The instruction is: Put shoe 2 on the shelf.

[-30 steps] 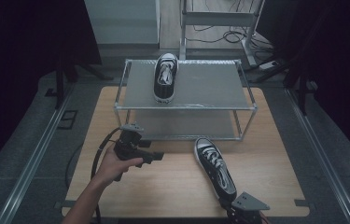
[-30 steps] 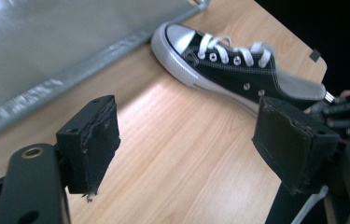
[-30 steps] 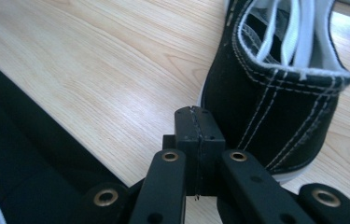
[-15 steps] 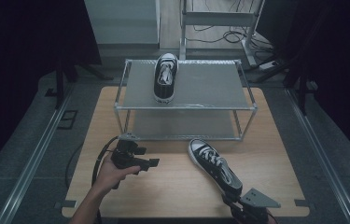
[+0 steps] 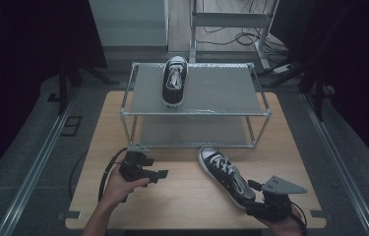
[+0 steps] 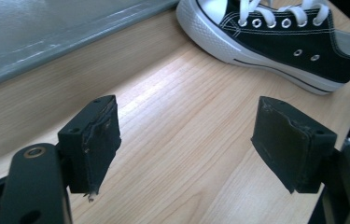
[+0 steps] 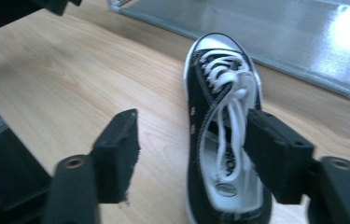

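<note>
R gripper low at table's 5 o'clock, jaws just opening, spread astride black sneaker; toe toward 11 o'clock, long axis 11–5.

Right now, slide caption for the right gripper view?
Right gripper, jaws just opened, poised around the heel of a black sneaker lying on the wooden table.

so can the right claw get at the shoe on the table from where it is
Probably yes: the right claw stands open at the heel of the shoe, one jaw over its opening, with bare table around and nothing between.
</note>
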`<state>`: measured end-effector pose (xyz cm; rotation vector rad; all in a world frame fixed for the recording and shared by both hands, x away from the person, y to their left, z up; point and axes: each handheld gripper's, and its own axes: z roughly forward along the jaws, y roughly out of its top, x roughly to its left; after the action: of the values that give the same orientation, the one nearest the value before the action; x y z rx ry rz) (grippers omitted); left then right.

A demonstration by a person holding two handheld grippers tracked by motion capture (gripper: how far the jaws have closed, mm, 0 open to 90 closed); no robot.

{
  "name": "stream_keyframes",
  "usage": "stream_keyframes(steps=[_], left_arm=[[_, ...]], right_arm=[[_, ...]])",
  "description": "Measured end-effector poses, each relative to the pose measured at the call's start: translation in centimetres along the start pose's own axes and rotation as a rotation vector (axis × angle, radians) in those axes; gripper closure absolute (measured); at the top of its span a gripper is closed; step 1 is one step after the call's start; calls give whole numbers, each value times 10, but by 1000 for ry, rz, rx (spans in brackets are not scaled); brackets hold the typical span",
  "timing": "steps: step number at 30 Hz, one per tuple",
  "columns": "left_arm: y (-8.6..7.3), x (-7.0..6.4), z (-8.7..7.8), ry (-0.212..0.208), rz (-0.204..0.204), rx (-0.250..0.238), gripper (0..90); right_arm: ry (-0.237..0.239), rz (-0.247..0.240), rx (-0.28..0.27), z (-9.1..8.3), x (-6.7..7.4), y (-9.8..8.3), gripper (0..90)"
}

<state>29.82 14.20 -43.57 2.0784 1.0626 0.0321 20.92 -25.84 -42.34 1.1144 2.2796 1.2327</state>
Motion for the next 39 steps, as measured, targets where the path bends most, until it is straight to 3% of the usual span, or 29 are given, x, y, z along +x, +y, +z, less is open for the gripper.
stream_keyframes(steps=[6,9,11,16,20,24,25,31,32,39], left_arm=[[0,0,1,0,-12,-5,230],[-3,-2,1,-8,-12,-10,230],[-3,-1,1,-7,-9,-9,230],[-6,3,6,-8,-22,8,231],[-7,5,7,-7,-22,17,232],[-10,6,7,-9,-32,15,232],[-10,7,7,-9,-34,15,232],[-14,9,7,-12,-43,17,232],[-14,9,8,-12,-45,19,232],[-16,9,11,-13,-46,32,232]], right_arm=[[33,14,84,13,-13,18,243],[16,-1,151,28,-22,30,211],[9,-9,164,32,-24,33,204],[35,-22,280,60,-30,44,154],[13,-44,342,77,-33,46,134],[22,-45,409,96,-37,47,99],[24,-49,448,104,-38,48,87],[19,-72,515,122,-39,46,77],[14,-78,548,129,-39,45,74],[1,-87,589,141,-41,43,89]])
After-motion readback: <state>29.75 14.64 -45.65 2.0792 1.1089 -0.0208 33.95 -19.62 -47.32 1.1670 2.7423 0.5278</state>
